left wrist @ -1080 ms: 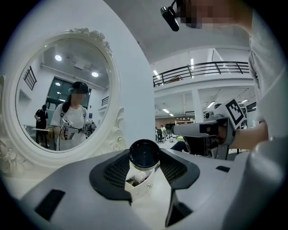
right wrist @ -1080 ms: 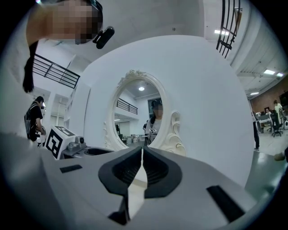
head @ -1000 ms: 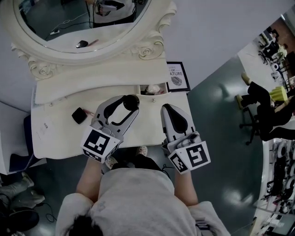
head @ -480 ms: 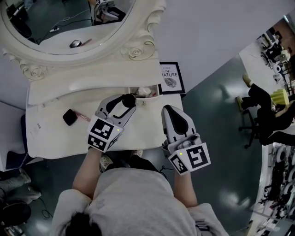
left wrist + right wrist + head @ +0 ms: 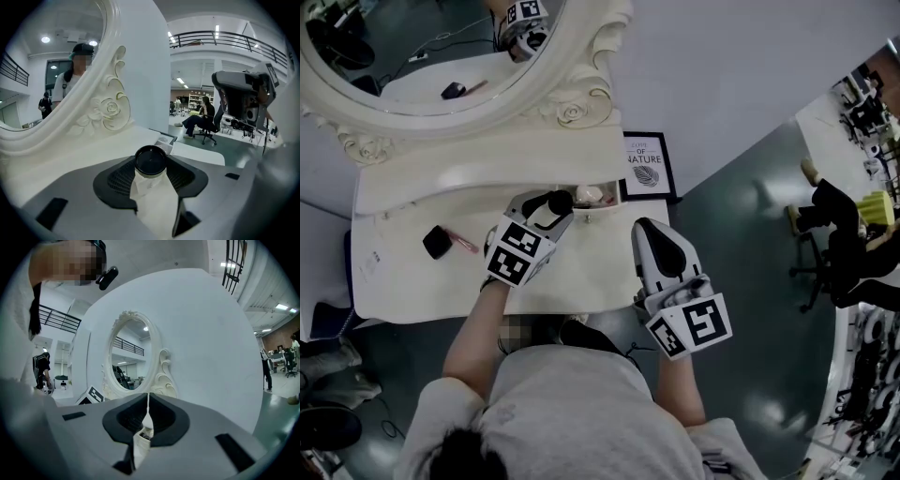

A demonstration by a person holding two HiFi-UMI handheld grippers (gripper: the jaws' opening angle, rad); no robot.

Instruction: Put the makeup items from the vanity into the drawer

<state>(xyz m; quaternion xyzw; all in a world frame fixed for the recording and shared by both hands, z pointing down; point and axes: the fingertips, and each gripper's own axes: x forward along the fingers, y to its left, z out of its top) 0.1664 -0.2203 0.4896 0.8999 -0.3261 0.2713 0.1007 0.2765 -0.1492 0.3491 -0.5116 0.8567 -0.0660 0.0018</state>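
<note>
Two grippers in the head view. Left gripper (image 5: pixel 547 210) reaches to the back of the vanity (image 5: pixel 581 272), clamped on a black-lidded jar (image 5: pixel 561 201). The jar is just beside the left end of the open drawer (image 5: pixel 602 208), which has pale items in it. Right gripper (image 5: pixel 646 227) is over the front right of the top, jaws pressed together, empty, well apart from the jar. A black compact (image 5: pixel 437 242) lies at the left of the top with a pink stick (image 5: pixel 465 245) just beside it. A framed print (image 5: pixel 646 163) stands right of the drawer, and the mirror (image 5: pixel 572 101) is above. Left gripper view: jaws grip the jar (image 5: pixel 150 161) below its lid, lid toward the camera, carved mirror frame (image 5: pixel 110 108) at left. Right gripper view: jaw tips meet with nothing between them, and the oval mirror (image 5: pixel 129 362) is ahead.
</note>
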